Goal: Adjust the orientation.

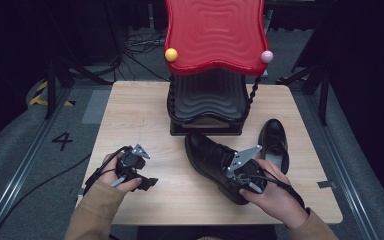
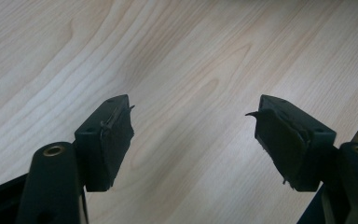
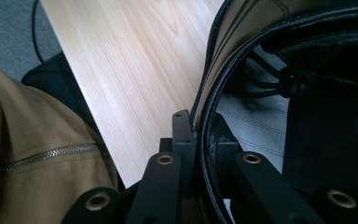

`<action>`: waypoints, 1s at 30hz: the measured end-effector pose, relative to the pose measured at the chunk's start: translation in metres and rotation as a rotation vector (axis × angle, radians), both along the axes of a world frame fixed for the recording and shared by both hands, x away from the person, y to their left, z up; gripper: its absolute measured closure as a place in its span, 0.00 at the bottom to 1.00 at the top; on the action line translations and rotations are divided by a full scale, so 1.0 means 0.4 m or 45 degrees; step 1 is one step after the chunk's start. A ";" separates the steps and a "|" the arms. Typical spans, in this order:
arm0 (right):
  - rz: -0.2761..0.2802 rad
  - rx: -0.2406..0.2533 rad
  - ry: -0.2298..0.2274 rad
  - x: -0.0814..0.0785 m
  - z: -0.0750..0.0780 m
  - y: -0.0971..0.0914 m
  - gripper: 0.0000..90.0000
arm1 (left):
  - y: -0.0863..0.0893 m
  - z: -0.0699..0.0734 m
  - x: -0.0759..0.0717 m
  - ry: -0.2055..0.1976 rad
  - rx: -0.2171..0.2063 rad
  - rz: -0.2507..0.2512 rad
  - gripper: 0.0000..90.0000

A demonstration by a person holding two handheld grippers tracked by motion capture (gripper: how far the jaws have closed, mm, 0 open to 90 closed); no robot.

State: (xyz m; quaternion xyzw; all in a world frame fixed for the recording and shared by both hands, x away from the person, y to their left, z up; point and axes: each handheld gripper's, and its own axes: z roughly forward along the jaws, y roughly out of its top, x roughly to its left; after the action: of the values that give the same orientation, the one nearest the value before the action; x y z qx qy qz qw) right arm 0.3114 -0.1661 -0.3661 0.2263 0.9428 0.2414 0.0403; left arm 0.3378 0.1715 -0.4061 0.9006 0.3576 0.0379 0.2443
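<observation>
Black polished leather is what your right gripper [image 1: 236, 173] has between its jaws: it is closed on the collar edge of the black leather lace-up shoe [image 1: 211, 159], one jaw outside the rim and one inside against the grey lining (the right gripper view shows this well). This shoe is at the near right part of the light wooden bench [image 1: 145, 125], tipped toward your hand, with its toe pointing to the black ribbed stand with a wavy red top [image 1: 207, 107]. A second black leather shoe [image 1: 275, 142] stands just beside it, farther to the right.

I judge that the shoe is moderately heavy and that its sole and heel are stiff, while the collar is thin and bends easily. The smooth leather may slip, so a grip on the rim alone can let the toe hang down or swing. Taking hold deeper, near the stiff heel counter, should carry it more steadily.

Your left gripper [image 1: 141, 176] is open and empty, its jaws wide apart over bare wood [image 2: 191, 79].
</observation>
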 end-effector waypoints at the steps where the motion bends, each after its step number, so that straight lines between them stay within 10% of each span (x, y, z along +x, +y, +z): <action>1: -0.022 -0.013 0.011 -0.001 -0.006 -0.007 0.94 | -0.006 0.001 0.006 0.000 0.001 -0.014 0.31; 14: -0.223 -0.111 0.121 -0.014 -0.068 -0.042 0.93 | -0.060 0.002 0.046 0.007 -0.001 -0.088 0.31; 26: -0.205 -0.061 0.303 -0.029 -0.081 -0.034 0.82 | -0.061 0.003 0.049 0.008 -0.002 -0.093 0.31; 30: -0.223 0.003 0.265 -0.025 -0.062 -0.048 0.72 | -0.060 0.003 0.050 0.008 0.000 -0.090 0.31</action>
State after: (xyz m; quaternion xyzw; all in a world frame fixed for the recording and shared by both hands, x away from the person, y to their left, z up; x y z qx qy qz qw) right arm 0.3013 -0.1852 -0.3909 0.3315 0.9182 0.2134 -0.0373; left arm 0.3578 0.1475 -0.4050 0.9128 0.3262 0.0264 0.2445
